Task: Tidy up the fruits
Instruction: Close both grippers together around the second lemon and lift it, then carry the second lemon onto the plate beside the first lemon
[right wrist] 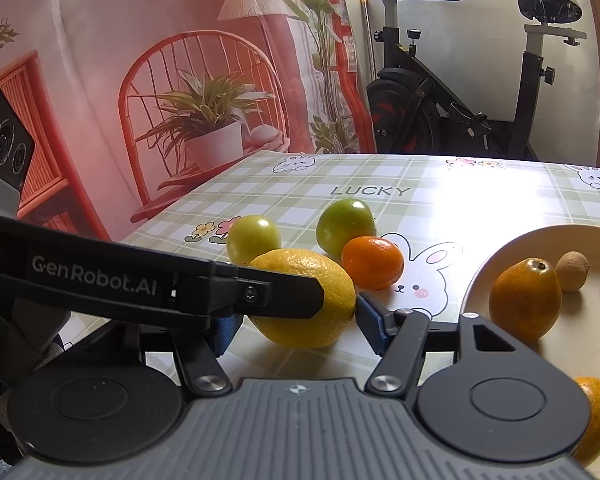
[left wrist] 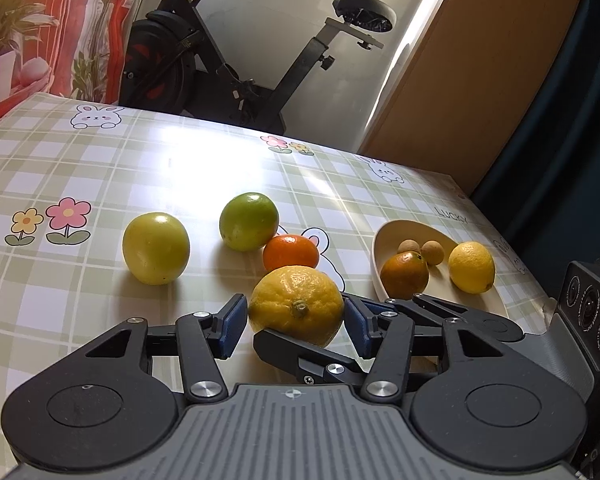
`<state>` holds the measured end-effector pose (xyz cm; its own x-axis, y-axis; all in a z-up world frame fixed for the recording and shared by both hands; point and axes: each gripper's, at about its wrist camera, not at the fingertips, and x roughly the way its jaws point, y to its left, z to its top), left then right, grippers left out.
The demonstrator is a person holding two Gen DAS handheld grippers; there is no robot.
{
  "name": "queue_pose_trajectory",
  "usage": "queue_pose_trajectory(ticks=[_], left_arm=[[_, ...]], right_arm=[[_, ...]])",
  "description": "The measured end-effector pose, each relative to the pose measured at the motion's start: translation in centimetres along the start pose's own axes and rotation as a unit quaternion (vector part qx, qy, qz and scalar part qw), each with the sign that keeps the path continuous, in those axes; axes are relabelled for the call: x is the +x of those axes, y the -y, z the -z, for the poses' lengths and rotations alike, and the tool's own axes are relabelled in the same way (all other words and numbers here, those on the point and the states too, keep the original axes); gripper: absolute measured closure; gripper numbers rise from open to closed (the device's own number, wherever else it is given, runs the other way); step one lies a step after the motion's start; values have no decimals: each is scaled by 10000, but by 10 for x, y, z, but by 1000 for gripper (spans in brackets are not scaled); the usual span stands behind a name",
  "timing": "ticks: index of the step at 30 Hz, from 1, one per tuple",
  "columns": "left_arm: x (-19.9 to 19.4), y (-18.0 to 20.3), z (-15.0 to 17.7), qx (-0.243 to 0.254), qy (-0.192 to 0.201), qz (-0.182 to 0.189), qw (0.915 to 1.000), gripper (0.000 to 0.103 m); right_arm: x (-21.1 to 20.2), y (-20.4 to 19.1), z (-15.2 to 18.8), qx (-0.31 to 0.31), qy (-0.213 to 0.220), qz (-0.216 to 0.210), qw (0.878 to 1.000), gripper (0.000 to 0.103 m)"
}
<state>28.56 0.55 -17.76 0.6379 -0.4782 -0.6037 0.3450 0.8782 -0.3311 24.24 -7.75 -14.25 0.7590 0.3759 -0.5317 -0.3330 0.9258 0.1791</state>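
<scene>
A big yellow lemon (left wrist: 296, 304) (right wrist: 304, 300) rests on the checked tablecloth. My left gripper (left wrist: 296, 322) stands open around it, with a thin gap at each blue pad. My right gripper (right wrist: 300, 326) is open around the same lemon, its right pad at the skin and its left pad partly hidden. The left gripper's finger (right wrist: 284, 292) crosses the lemon's front. The right gripper's finger (left wrist: 284, 350) lies under the lemon's near side. A cream plate (left wrist: 380, 240) (right wrist: 476, 276) to the right holds an orange (left wrist: 404, 274), a small lemon (left wrist: 471, 266) and two longans (left wrist: 432, 250).
Behind the lemon lie a tangerine (left wrist: 291, 252), a green citrus (left wrist: 249, 222) and a yellow-green citrus (left wrist: 156, 254). The table's far edge (left wrist: 220, 122) has an exercise bike (left wrist: 204, 60) behind it. A printed red curtain (right wrist: 140, 80) hangs on the left.
</scene>
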Motion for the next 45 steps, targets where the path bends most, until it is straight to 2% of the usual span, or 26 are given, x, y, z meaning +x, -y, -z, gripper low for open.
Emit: queue_pose_trajectory(ticks=[13,24,33,45], left_arm=[[-15,53,-14,534,158,55,9984,47],[18,122,-27,1050,13,319,9940,47],[68,156,-29,1248,-349,429,9906,48],[96,146,-34,1172,-572,303,9910,47]], right_arm=[[-55,15,-10,198,581,199,9979,39],[-101,67,-8,569,948,597,9921,39],[-108,114,3,724,847,970,9890,39],[-90,123,5,605,624,1022,9910,39]])
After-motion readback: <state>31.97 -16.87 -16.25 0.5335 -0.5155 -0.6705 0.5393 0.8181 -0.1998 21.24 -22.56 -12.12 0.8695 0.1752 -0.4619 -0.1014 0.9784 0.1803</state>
